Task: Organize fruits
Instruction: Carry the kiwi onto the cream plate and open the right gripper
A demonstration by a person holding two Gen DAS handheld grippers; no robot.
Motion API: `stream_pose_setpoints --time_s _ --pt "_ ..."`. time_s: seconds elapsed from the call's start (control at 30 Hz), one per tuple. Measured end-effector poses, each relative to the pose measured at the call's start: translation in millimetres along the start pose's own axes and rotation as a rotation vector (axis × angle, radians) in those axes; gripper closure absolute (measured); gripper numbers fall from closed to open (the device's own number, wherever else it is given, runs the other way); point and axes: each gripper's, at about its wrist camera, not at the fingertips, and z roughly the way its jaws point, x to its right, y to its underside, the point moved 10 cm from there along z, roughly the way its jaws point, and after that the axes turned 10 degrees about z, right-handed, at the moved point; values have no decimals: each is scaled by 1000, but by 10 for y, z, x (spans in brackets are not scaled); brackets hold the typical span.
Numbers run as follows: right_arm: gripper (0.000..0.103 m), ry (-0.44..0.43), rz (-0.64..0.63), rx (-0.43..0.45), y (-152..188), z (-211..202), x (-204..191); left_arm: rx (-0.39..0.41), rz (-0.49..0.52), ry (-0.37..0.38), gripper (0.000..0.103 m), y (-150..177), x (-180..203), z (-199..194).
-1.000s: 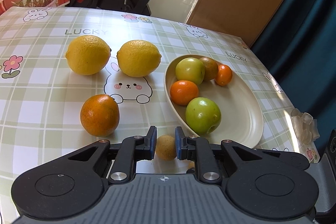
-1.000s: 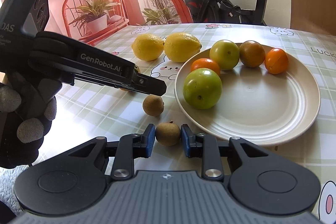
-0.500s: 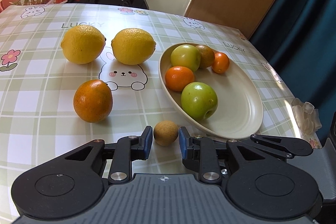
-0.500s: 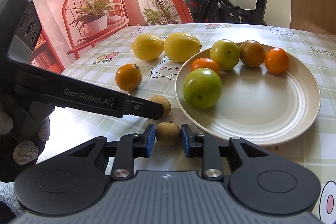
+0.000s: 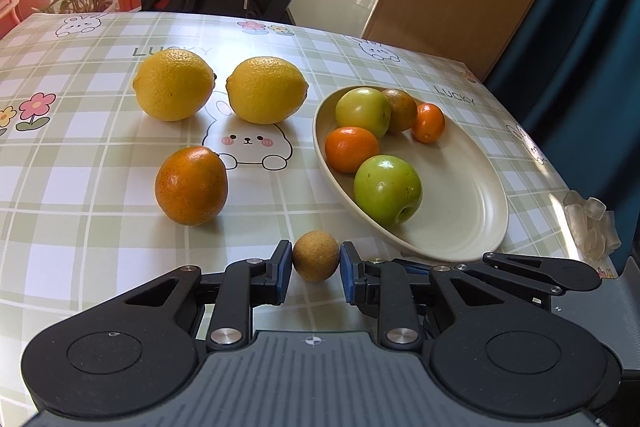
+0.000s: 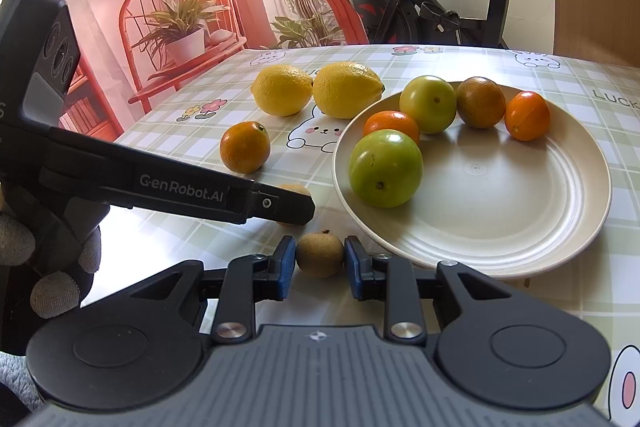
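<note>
Each claw, left [image 5: 311, 269] and right [image 6: 320, 263], is seemingly being clamped on a longan [image 5: 315, 255], best lifted gently toward the plate [image 5: 472, 227] by the tabletop's near edge.

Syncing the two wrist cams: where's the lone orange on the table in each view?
Left wrist: the orange sits left of centre, below the lemons.
Right wrist: the orange is left of centre, left of the plate.
Shared landmark: the bunny print.

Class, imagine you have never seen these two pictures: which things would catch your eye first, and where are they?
Two bright yellow lemons sit side by side on the checked tablecloth, left of a cream plate holding green and orange fruit. Nearest each camera, a small brown fruit sits between blue-padded fingers.
</note>
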Motion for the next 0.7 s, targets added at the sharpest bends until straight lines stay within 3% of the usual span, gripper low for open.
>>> stream_pose_setpoints --time_s 0.27,0.7 --pt "74 2 -2 28 -48 -74 -37 69 -5 -25 76 -66 37 -289" --pt "74 9 8 156 -295 -388 -36 174 52 -3 76 -512 362 -586"
